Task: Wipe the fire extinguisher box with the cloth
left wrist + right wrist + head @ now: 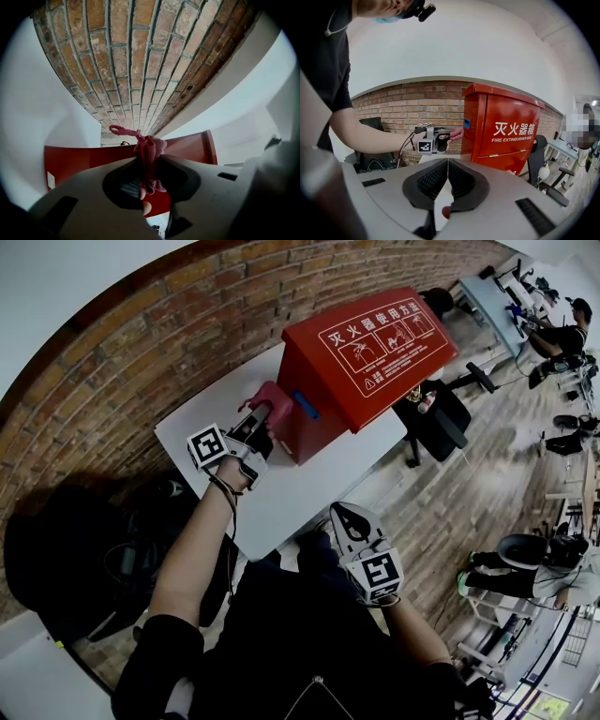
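Observation:
A red fire extinguisher box stands on the white table against the brick wall. My left gripper is shut on a pink cloth and holds it against the box's left side wall. From the left gripper view the cloth sticks out between the closed jaws, with the red box right behind it. My right gripper hangs near the table's front edge, jaws shut with nothing between them. The right gripper view shows the box and the left gripper pressing the cloth.
A brick wall runs behind the table. Black office chairs stand to the right on the wooden floor. A dark bag lies left of the table. Desks and a seated person are at the far right.

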Motion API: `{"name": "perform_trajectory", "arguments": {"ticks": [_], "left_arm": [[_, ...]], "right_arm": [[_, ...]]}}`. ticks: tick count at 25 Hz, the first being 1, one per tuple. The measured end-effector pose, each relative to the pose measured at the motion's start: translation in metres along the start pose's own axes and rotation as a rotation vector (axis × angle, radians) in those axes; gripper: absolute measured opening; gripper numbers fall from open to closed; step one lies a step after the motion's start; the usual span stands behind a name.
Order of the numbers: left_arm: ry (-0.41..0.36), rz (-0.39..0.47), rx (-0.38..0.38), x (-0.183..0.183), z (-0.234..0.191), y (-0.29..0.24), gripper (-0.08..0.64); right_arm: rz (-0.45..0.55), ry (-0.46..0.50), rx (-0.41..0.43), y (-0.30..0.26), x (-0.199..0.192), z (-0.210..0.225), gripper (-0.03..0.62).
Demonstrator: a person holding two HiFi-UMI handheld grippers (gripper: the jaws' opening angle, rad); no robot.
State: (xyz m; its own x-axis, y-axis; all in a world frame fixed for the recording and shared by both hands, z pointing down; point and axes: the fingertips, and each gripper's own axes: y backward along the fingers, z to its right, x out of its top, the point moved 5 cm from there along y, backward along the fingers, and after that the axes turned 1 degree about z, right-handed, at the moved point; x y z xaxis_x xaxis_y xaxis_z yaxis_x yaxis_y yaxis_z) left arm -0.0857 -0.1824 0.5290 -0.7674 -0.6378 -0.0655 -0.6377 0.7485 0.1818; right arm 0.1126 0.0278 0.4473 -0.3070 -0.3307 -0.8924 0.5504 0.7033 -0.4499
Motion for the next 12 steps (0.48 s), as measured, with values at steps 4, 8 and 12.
{"name": "perform_trajectory", "arguments": {"ticks": [4, 8, 12], "left_arm": [[-0.016, -0.004, 0.039, -0.001, -0.012, 0.005, 0.112], [-0.021, -0.005, 0.068, 0.000, -0.025, 0.008, 0.112], [-0.019, -0.009, 0.083, -0.001, -0.035, 0.009, 0.112]], "right_arm": [[-0.006, 0.002, 0.000, 0.001, 0.000, -0.001, 0.020], [-0.012, 0.003, 0.002, 0.000, -0.001, -0.001, 0.020], [-0.020, 0.006, 0.003, -0.003, -0.002, 0.001, 0.020]]}}
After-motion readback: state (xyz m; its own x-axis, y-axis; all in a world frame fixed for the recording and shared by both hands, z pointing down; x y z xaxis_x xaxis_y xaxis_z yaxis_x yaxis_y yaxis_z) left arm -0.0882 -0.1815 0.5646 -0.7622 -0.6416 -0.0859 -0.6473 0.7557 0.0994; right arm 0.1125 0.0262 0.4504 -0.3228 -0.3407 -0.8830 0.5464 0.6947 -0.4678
